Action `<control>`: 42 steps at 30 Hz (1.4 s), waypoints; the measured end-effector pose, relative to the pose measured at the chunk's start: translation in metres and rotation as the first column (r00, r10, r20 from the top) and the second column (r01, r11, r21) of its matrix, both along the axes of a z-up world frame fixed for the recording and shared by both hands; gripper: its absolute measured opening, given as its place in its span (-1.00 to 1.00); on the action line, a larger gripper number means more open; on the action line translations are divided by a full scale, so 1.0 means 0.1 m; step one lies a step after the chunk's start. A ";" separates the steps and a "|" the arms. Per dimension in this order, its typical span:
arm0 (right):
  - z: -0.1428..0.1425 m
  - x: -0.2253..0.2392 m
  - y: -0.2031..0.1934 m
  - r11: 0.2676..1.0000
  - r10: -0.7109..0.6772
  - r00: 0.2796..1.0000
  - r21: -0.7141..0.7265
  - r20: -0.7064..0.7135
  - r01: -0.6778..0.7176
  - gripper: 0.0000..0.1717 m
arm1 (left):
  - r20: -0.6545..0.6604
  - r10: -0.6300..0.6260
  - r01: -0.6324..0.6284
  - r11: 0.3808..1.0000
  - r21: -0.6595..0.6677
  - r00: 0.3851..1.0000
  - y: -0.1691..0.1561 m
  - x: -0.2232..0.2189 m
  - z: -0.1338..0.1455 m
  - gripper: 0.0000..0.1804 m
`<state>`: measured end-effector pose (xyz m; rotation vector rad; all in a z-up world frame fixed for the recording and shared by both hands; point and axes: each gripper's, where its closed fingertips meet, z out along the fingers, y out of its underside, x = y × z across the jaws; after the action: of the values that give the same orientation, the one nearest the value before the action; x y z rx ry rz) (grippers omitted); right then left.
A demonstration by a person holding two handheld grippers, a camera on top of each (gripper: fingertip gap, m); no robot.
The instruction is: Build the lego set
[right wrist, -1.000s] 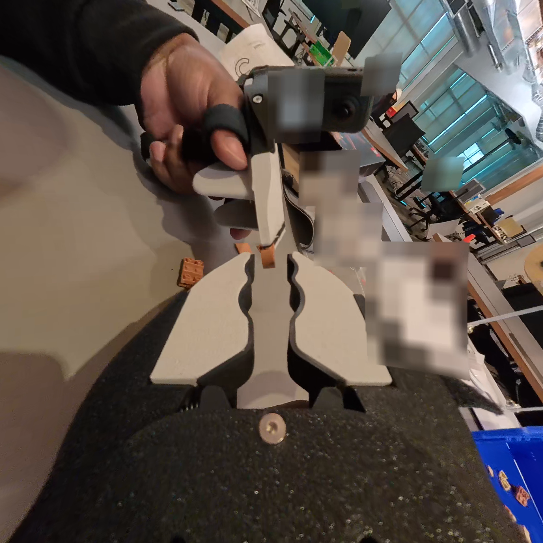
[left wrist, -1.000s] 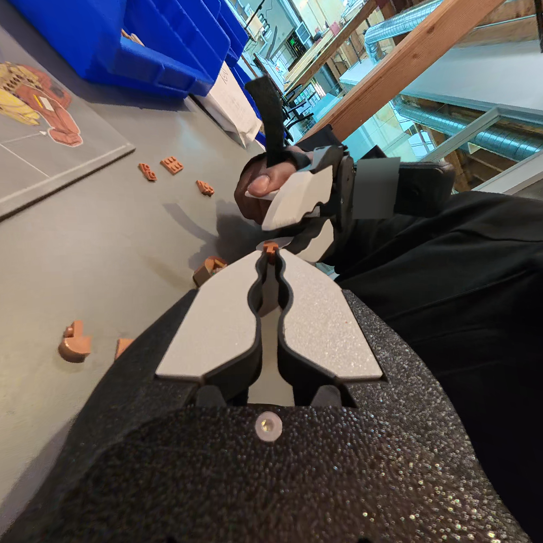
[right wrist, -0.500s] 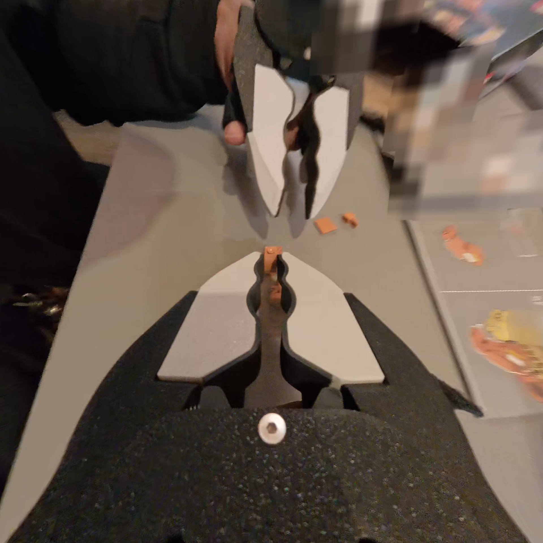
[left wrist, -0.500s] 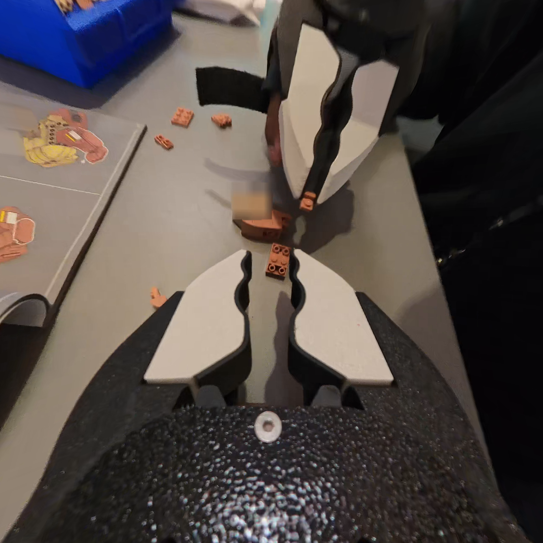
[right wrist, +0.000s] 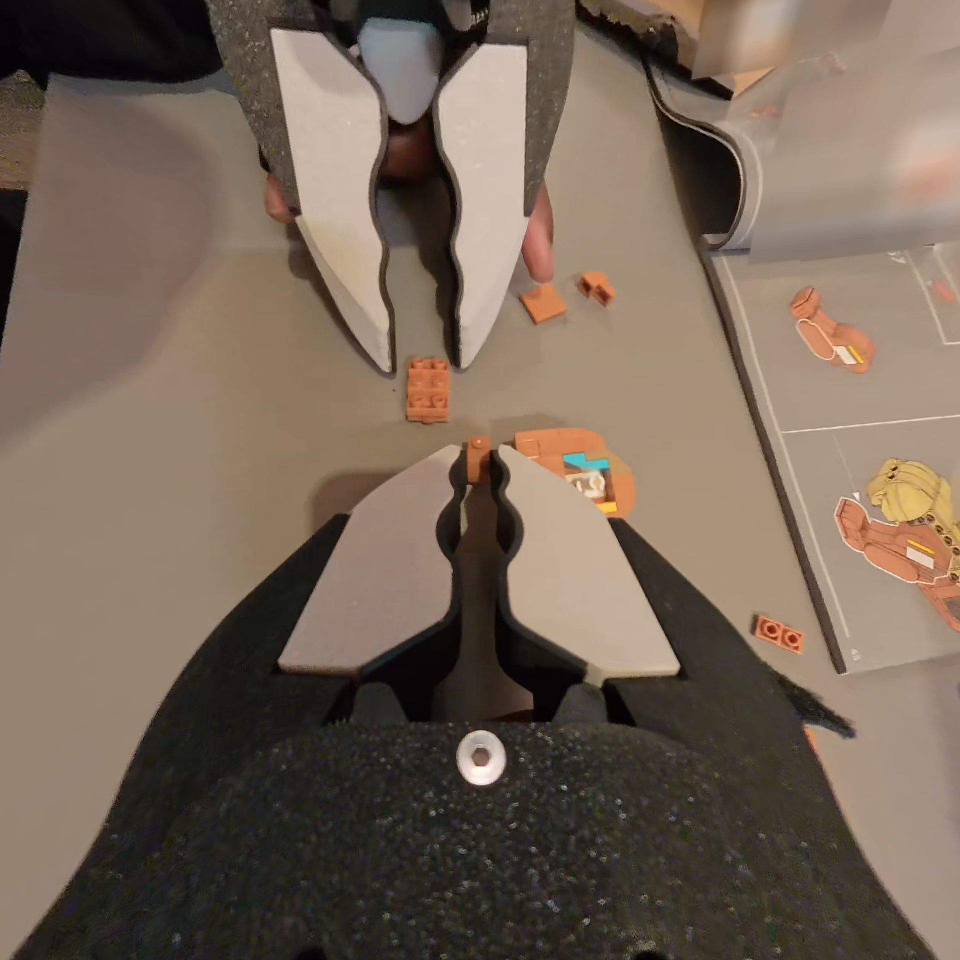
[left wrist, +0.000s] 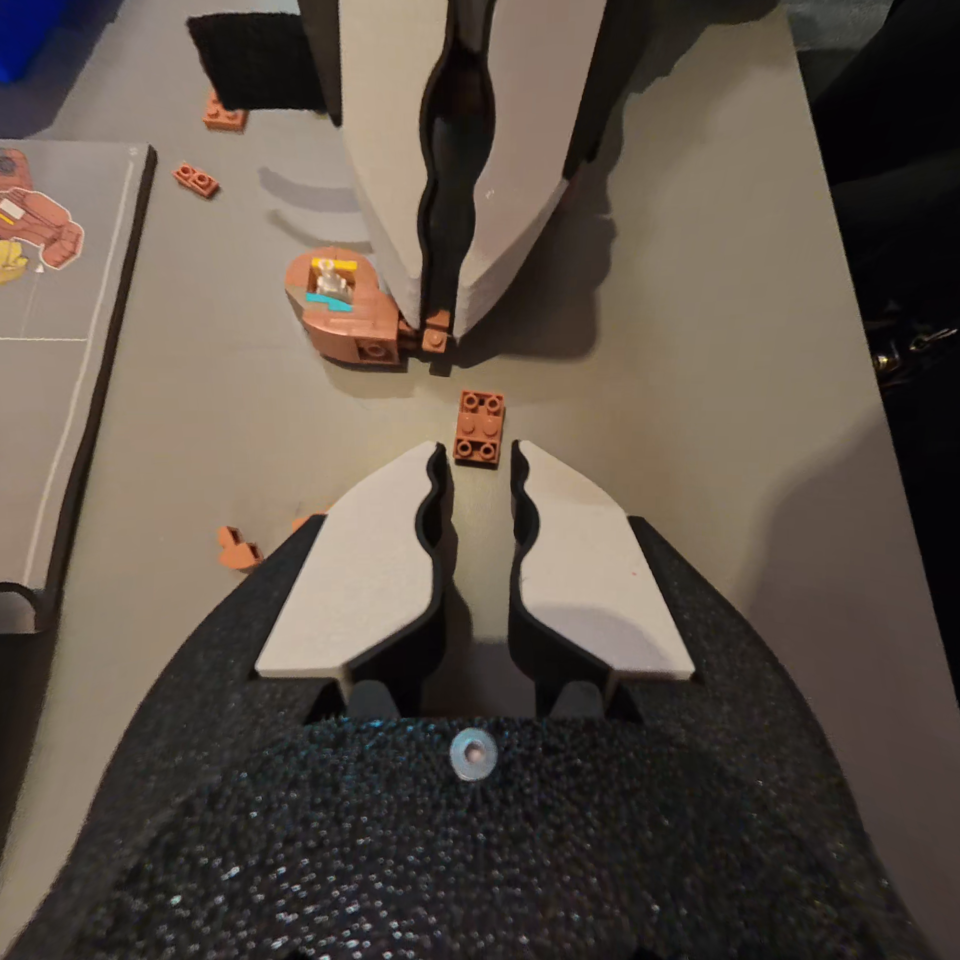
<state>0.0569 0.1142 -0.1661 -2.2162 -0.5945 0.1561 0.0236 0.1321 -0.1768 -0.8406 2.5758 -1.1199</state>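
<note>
My left gripper (left wrist: 477,448) is open and empty, low over the grey table (left wrist: 208,415). A brown studded brick (left wrist: 479,427) lies just past its fingertips, with gaps on both sides; it also shows in the right wrist view (right wrist: 428,389). My right gripper (right wrist: 479,456) is shut on a small brown brick piece (right wrist: 478,461), seen from the left wrist view (left wrist: 435,336) pinched at the tips. A rounded brown brick assembly (left wrist: 340,306) with teal, yellow and white parts sits beside the right gripper's tip, also in the right wrist view (right wrist: 576,467).
An open instruction booklet (left wrist: 62,337) lies at the left, in the right wrist view (right wrist: 857,441) at the right. Small brown pieces are scattered: (left wrist: 196,179), (left wrist: 224,115), (left wrist: 238,555), (right wrist: 543,306), (right wrist: 597,287), (right wrist: 778,632). The table edge (left wrist: 831,260) runs along the right. Some 4 cm of space lies between my two pairs of fingers.
The small brown piece passed from my left gripper to my right: the left opened, the right shut on it. Both grippers tilted down to the table; the left now hovers by the studded brick.
</note>
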 end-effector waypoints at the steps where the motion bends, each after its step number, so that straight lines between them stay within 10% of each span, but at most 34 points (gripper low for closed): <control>1: 0.00 -0.01 0.00 1.000 0.003 1.000 -0.001 -0.009 -0.003 -0.91 | 0.004 0.006 -0.006 1.000 0.011 1.000 0.00 0.01 -0.01 -0.75; 42: 0.00 -0.25 -0.05 0.995 0.078 0.992 -0.050 -0.102 -0.084 -0.91 | 0.101 -0.061 0.053 0.995 0.081 0.993 -0.24 0.07 0.03 -0.83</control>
<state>0.0319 0.1095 -0.1658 -2.2229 -0.6321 0.3271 0.0302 0.1077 -0.1737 -0.6776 2.5547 -1.0413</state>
